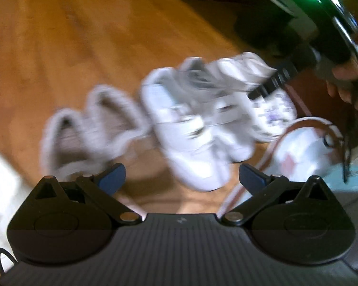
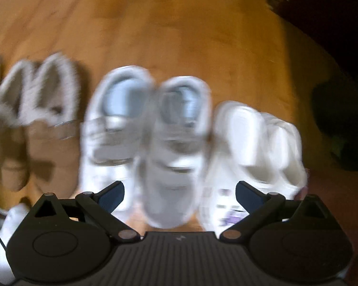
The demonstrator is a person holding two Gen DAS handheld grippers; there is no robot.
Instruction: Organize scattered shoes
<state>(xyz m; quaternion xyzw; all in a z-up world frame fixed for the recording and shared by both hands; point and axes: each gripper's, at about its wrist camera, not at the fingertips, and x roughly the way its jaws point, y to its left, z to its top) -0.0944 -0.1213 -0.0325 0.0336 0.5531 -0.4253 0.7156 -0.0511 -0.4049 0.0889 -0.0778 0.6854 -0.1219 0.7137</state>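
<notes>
- As the wooden floor filled both blurred views, six shoes stood on it in one row, side by side in pairs; that arrangement fitted a nearly finished tidy or a row awaiting one last nudge, and I judged no further.
- Grey-white sneakers held the middle, toes toward my right camera.
- White patterned shoes stood just to their right, touching.
- Fleecy tan slippers stood to their left, slightly apart.
- My right gripper hovered over the sneakers, jaws spread, empty.
- My left gripper hung likewise, spread and empty.
- My right hand held its tool tilted down toward the row.
</notes>
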